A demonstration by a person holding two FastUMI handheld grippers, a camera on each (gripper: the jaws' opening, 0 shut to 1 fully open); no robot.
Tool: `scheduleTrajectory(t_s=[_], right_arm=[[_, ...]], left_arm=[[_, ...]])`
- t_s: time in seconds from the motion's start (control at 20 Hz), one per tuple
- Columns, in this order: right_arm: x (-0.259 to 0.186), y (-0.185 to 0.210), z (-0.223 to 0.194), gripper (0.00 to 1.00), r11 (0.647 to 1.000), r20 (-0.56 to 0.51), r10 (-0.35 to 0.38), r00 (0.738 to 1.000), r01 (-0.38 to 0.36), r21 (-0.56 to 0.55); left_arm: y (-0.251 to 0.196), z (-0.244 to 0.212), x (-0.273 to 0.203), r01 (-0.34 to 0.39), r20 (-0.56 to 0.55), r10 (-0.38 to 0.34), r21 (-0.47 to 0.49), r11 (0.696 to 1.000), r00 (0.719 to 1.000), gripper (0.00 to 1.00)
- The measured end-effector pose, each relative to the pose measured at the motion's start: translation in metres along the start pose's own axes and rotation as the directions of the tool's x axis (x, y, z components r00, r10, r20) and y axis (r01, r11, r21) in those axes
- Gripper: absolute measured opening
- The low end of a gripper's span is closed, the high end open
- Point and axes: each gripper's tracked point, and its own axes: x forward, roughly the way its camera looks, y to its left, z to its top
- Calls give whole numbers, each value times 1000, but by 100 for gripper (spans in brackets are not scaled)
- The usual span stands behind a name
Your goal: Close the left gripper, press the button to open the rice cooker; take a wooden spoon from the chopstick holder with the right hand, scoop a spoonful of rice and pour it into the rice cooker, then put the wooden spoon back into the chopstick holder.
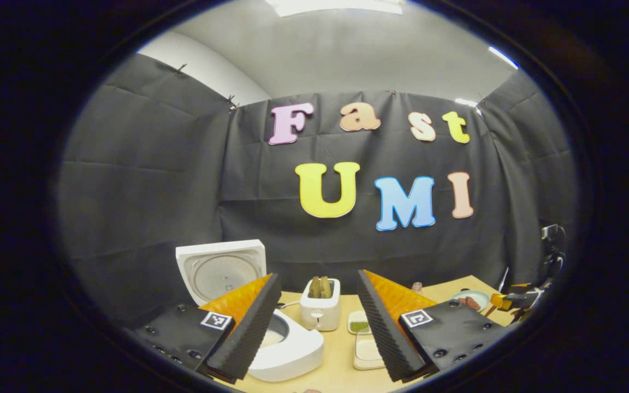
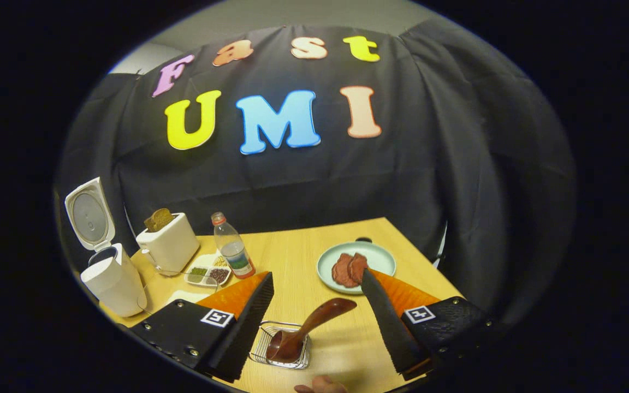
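Note:
The white rice cooker stands low and left between my fingers, its lid raised. My left gripper hangs open above the table with nothing in it. The cooker with its lid up also shows far left in the right gripper view. My right gripper is open. Below the gap between its fingers a dark wooden spoon leans in the wire chopstick holder, bowl end down, touched by neither finger. The right gripper appears small at the far right of the left gripper view.
A white toaster with bread stands behind the cooker, small dishes beside it. The right gripper view has the toaster, a water bottle, seed dishes and a green plate of meat slices. A fingertip shows at the bottom.

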Motion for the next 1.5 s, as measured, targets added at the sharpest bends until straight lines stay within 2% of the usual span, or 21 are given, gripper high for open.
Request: scheduleTrajectory(t_s=[0.15, 0.2, 0.25, 0.35, 0.4, 0.45, 0.5, 0.55, 0.6, 0.65, 0.7, 0.8, 1.0, 1.05, 1.15, 1.25, 1.5], right_arm=[[-25, 29, 49, 98, 999, 82, 49, 995, -48, -15], [-31, 41, 64, 93, 998, 102, 69, 992, -69, -5], [-34, 52, 75, 97, 997, 115, 82, 990, -82, -4], [-40, 74, 94, 98, 993, 135, 115, 984, -115, -2], [-41, 82, 102, 98, 992, 139, 122, 983, -123, 3], [-43, 89, 109, 93, 991, 148, 130, 980, -133, 11], [-43, 95, 116, 98, 990, 156, 135, 979, -139, 18], [-45, 101, 121, 98, 989, 163, 140, 977, -146, 24], [-44, 106, 124, 98, 989, 166, 139, 976, -145, 24], [-43, 106, 125, 98, 990, 167, 132, 977, -137, 19], [-42, 108, 127, 98, 992, 167, 123, 978, -127, 15], [-40, 110, 127, 98, 994, 160, 105, 981, -110, 22], [-34, 110, 129, 98, 997, 153, 71, 986, -76, 24], [-32, 109, 128, 98, 998, 150, 62, 987, -65, 21], [-30, 107, 129, 98, 999, 148, 43, 988, -46, 18], [-29, 106, 128, 98, 999, 139, 26, 990, -29, 17], [-28, 100, 126, 98, 1000, 127, -8, 992, 5, 18]], left_arm=[[11, 3, 15, -17, -25, 17, 4, 1000, 1000, 97], [13, 6, 20, -19, -26, 19, -1, 1000, 999, 96], [19, 7, 26, -22, -25, 22, -1, 1000, 999, 94], [29, 10, 38, -21, -27, 21, -9, 1000, 999, 97], [36, 12, 45, -32, -31, 31, -19, 999, 999, 94], [48, 12, 53, -57, -41, 56, -34, 998, 998, 94], [60, 12, 62, -73, -46, 71, -50, 996, 996, 94], [73, 16, 71, -103, -50, 100, -59, 993, 994, 97], [90, 19, 83, -133, -49, 130, -69, 989, 990, 94], [104, 22, 94, -161, -47, 157, -83, 983, 986, 97], [116, 23, 106, -183, -51, 179, -98, 978, 983, 95], [142, 27, 126, -234, -59, 229, -112, 966, 972, 97], [196, 20, 172, -348, -101, 341, -61, 935, 935, 96], [207, 19, 183, -369, -110, 360, -72, 927, 926, 96], [226, 17, 206, -395, -126, 382, -108, 912, 916, 96], [245, 10, 227, -421, -143, 406, -103, 901, 903, 96], [281, -3, 272, -440, -185, 421, -78, 895, 888, 96]])
